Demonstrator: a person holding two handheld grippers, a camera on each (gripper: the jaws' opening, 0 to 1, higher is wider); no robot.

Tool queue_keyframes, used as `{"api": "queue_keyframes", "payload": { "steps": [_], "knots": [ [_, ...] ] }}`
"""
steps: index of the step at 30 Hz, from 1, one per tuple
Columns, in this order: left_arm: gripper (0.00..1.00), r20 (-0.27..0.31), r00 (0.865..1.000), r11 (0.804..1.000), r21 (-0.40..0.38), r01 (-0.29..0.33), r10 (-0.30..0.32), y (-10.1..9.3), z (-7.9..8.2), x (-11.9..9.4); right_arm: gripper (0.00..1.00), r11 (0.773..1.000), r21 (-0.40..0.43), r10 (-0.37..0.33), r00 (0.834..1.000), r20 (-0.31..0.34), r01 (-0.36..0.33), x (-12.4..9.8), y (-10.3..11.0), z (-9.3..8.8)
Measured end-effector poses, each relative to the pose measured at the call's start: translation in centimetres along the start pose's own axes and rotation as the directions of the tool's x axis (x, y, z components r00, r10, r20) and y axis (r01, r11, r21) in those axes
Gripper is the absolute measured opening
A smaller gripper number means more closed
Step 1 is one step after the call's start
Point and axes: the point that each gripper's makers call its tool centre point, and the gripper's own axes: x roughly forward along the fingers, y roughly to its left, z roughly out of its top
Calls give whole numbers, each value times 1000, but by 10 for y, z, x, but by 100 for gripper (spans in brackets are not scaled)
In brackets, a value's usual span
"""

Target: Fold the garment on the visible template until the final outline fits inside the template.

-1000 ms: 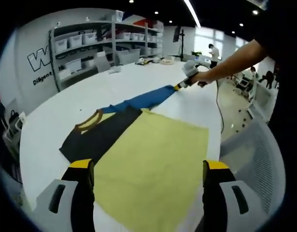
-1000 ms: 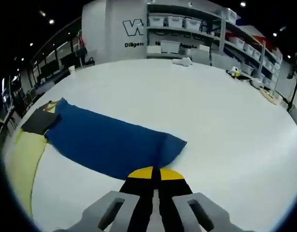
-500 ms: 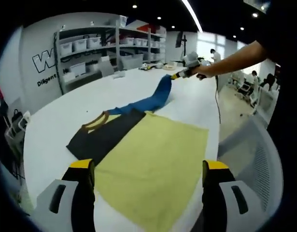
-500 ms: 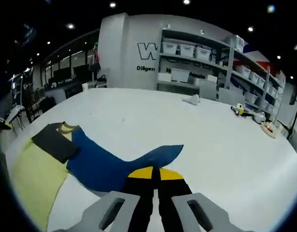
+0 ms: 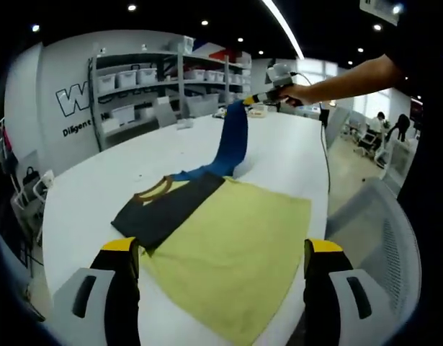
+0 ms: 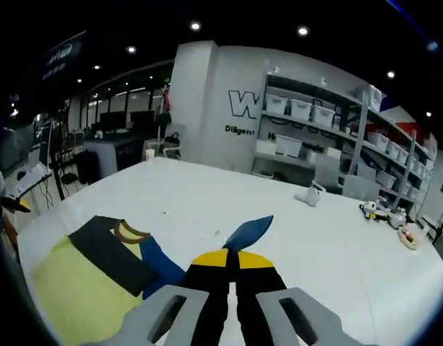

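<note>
A colour-block garment lies flat on the white table (image 5: pixel 84 187): yellow body (image 5: pixel 228 245), black chest panel (image 5: pixel 167 209) with a tan collar, and a blue sleeve (image 5: pixel 234 140). My right gripper (image 5: pixel 250 101), held by a person's hand, is shut on the sleeve's end and holds it high, so the sleeve hangs upright above the table. In the right gripper view the shut right gripper (image 6: pixel 227 258) pinches the blue sleeve (image 6: pixel 246 232), with the yellow body (image 6: pixel 77 295) and black panel (image 6: pixel 109 256) below left. My left gripper (image 5: pixel 221 246) is open over the garment's near edge, holding nothing.
Shelves with white bins (image 5: pixel 156 72) line the far wall. A grey mesh chair (image 5: pixel 372 231) stands at the table's right edge. Small items (image 6: pixel 383 213) and a white object (image 6: pixel 311 196) lie on the far part of the table. The person's arm (image 5: pixel 351 76) reaches across.
The right gripper has lifted the blue sleeve from lying flat on the table to hanging upright, and swung it toward the garment. The left gripper stays open and still.
</note>
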Motion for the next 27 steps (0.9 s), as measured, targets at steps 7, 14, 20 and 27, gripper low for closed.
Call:
{"api": "queue_keyframes", "payload": {
  "steps": [7,14,20,27],
  "knots": [
    [96,13,1000,1000,-2,-11,11,4,-9,-13,0,997,-46,61,997,45,-59,9,56,47],
    [96,40,999,1000,-1,-13,13,5,-11,-26,0,992,-58,114,992,57,-111,21,110,72],
    [96,59,998,1000,-10,-28,28,11,-16,-41,0,980,-119,168,985,44,-162,32,165,82],
    [96,62,998,1000,-13,-28,29,11,-23,-55,0,971,-122,210,977,35,-204,40,210,82]
  ]
}}
